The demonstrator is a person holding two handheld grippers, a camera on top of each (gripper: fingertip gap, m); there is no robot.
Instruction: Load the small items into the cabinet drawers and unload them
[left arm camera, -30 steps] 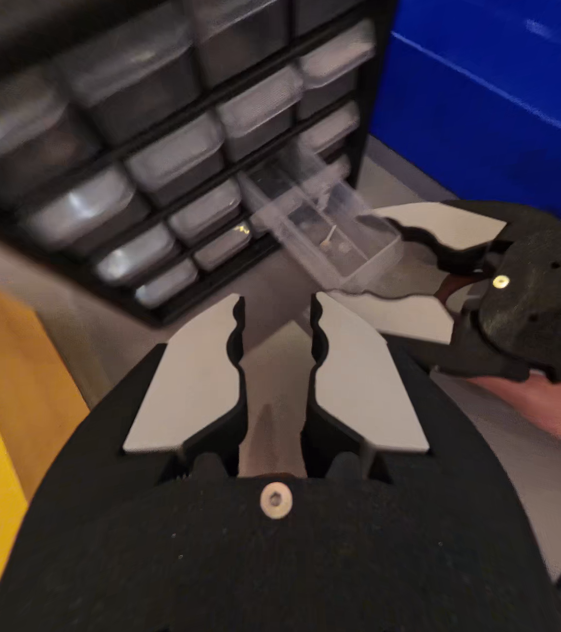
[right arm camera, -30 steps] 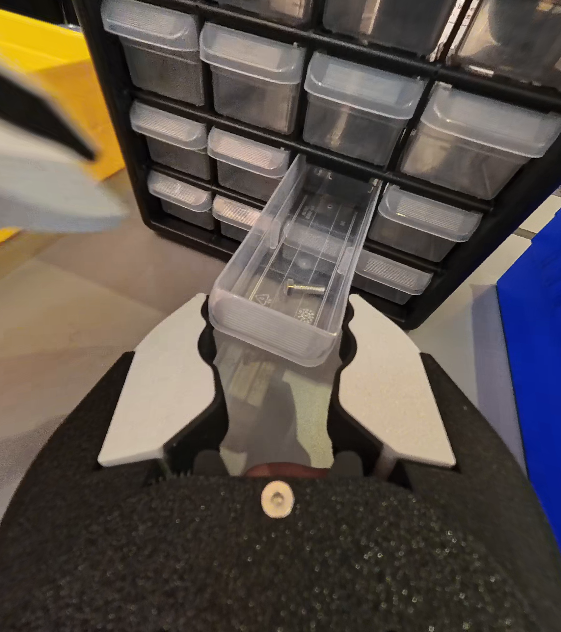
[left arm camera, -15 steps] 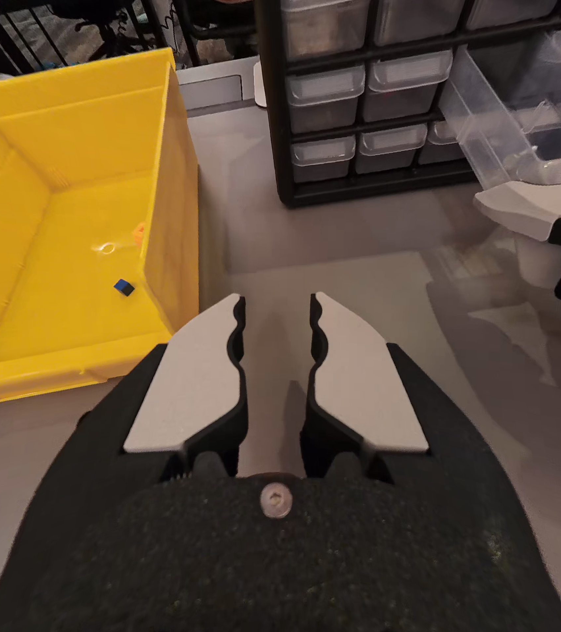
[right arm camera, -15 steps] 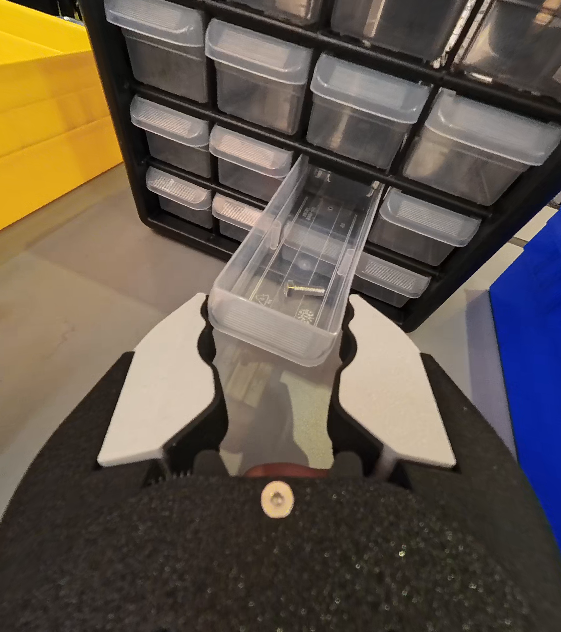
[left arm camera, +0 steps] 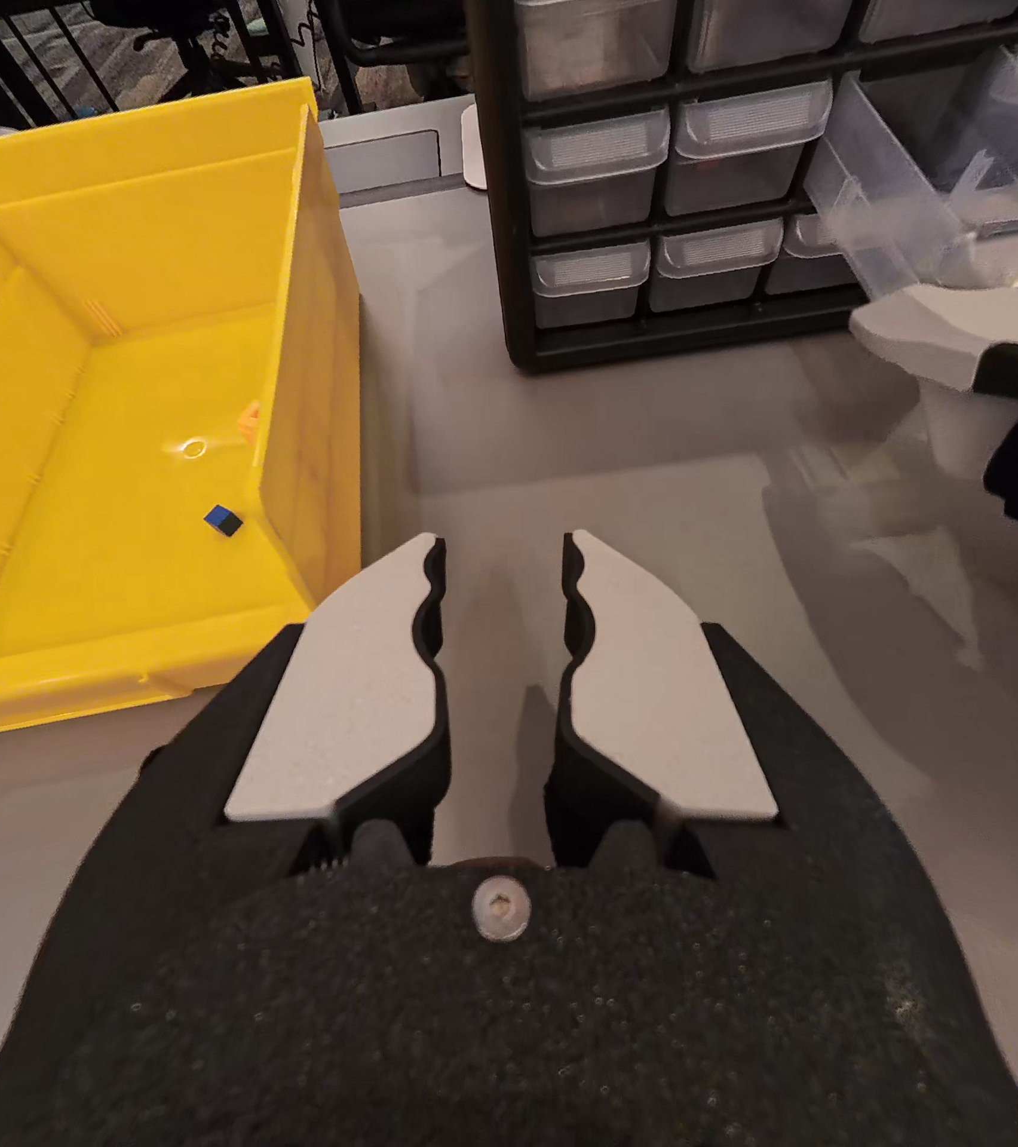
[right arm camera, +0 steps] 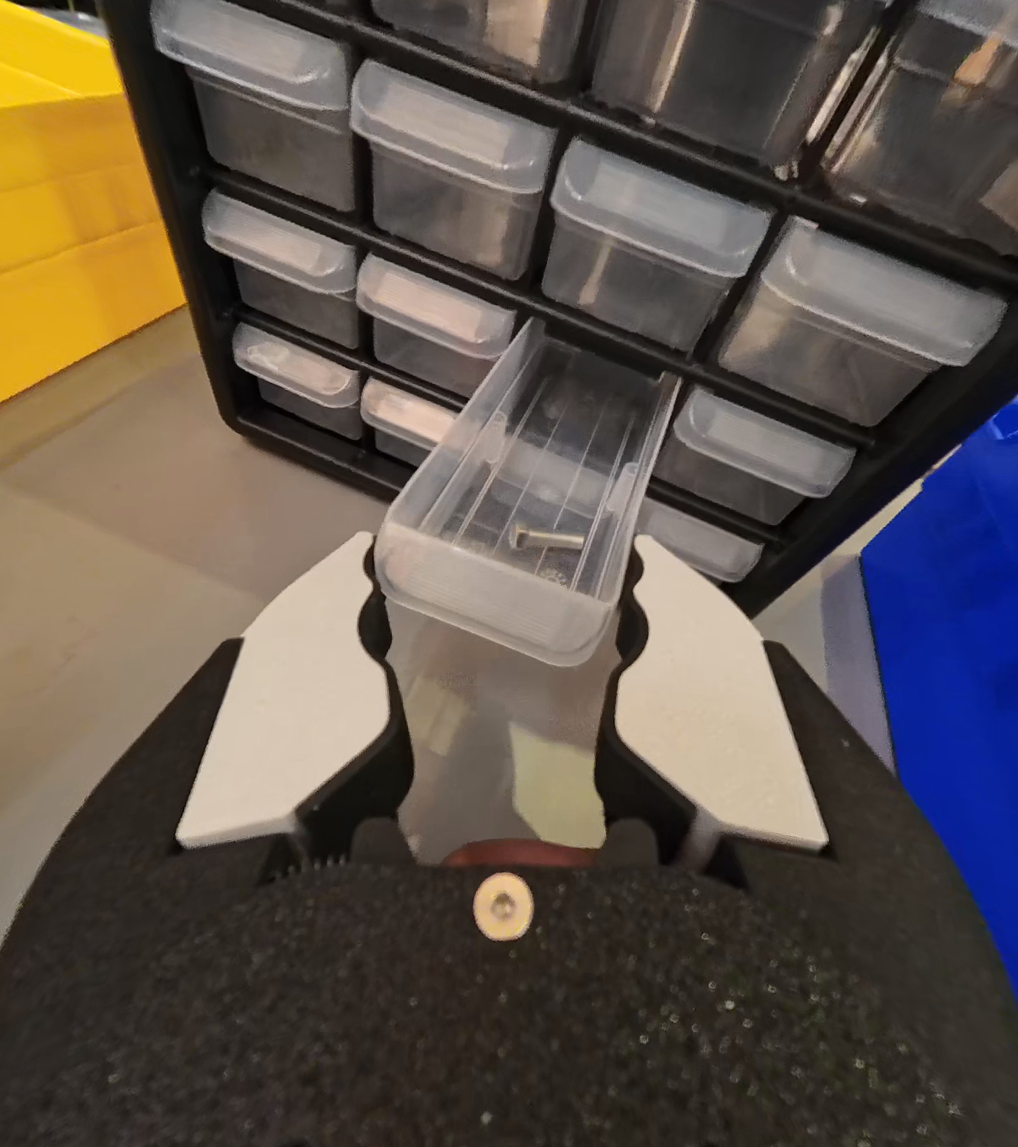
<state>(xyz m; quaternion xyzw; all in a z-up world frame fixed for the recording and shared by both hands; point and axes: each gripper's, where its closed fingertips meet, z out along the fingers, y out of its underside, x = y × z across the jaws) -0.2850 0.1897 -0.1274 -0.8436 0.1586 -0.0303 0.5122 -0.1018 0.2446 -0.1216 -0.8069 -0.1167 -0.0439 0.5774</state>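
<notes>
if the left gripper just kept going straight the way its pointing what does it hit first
Probably the grey tabletop, as the open, empty left gripper tilts down at it. Farther on stands the black cabinet of clear plastic drawers; depth is uncertain.

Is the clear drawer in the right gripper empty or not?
Not empty. The clear drawer, pulled out and clamped in the right gripper, holds one small screw.

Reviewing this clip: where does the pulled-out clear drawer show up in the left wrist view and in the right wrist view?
Left wrist view: the pulled-out clear drawer is at the upper right edge, blurred, sticking out of the black cabinet above the right gripper.
Right wrist view: the drawer is at centre, its front between the right gripper's fingers, a screw inside.
Shared landmark: the yellow bin, left of the cabinet.
</notes>
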